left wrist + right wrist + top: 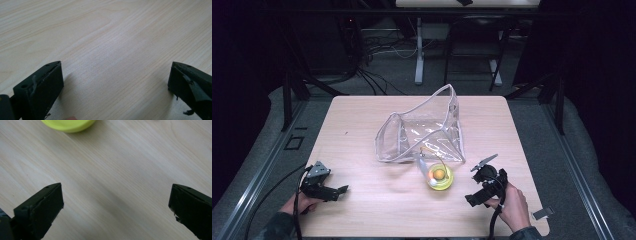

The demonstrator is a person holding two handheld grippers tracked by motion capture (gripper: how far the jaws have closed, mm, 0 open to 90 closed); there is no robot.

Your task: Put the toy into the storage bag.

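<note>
Nearby, right claw (476,184) beside yellow bowl (440,177)

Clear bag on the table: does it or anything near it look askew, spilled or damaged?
The clear bag lies slumped on its side, one corner poking up, mouth sagging open. That looks like soft plastic, not damage. The yellow dish sits upright by its near edge with a small orange thing inside; nothing spilled. Both grippers, left and right, are open and apart from them.

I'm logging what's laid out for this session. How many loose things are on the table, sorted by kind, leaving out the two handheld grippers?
Clear plastic zip pouch with white edging: 1
Round yellow-green dish: 1
Small orange ball in the dish: 1
White spoon-like piece resting at the dish's rim: 1
Total: 4
</note>
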